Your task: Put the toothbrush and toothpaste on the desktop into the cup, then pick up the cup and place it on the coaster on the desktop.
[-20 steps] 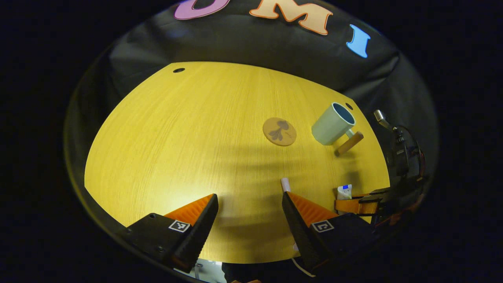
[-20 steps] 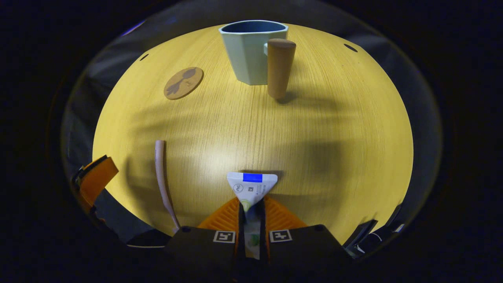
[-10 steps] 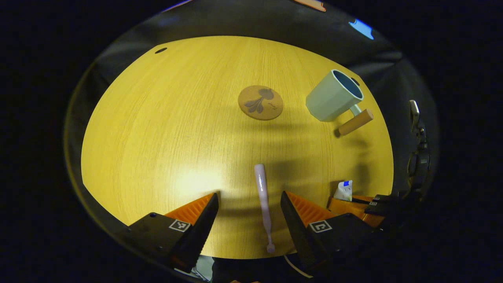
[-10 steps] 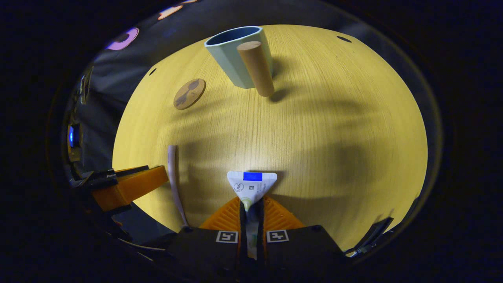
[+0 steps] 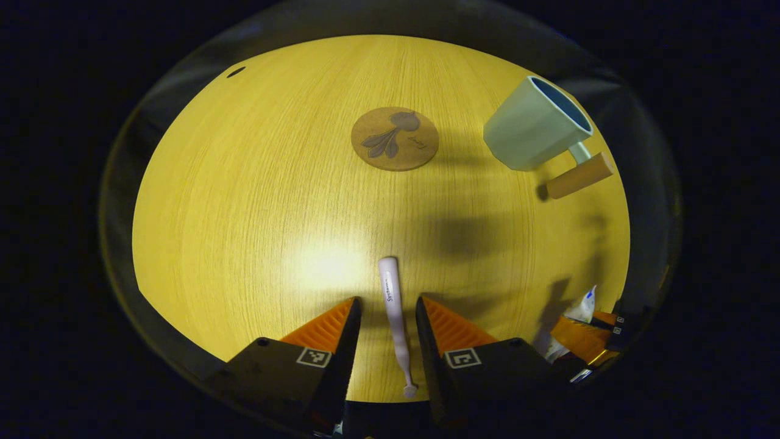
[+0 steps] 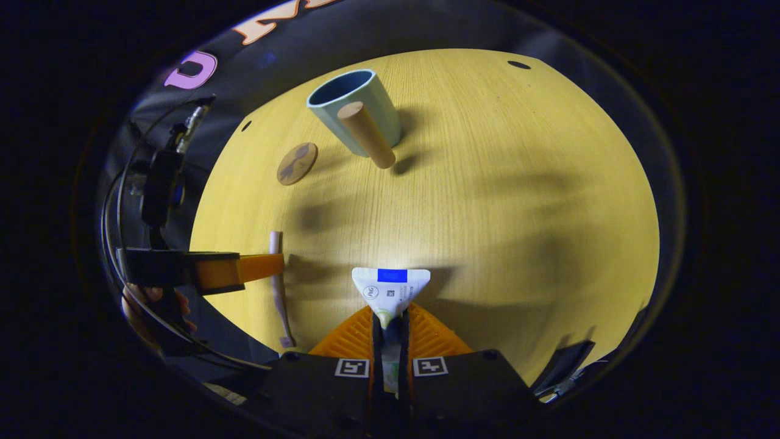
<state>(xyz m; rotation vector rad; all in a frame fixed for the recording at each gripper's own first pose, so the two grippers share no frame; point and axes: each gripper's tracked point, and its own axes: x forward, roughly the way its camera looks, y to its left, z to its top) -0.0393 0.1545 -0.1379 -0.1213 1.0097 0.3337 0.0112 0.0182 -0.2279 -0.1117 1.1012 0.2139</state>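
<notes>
Pale-green cup (image 5: 533, 125), leaf-print brown coaster (image 5: 395, 138), pink toothbrush (image 5: 393, 305)

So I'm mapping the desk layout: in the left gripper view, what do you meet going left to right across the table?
Toothbrush → coaster → cup → toothpaste, held in the right gripper at the far right edge.

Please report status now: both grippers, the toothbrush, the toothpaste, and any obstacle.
Left gripper open, straddling toothbrush on desktop. Right gripper shut on toothpaste. Cup empty, path clear.
</notes>
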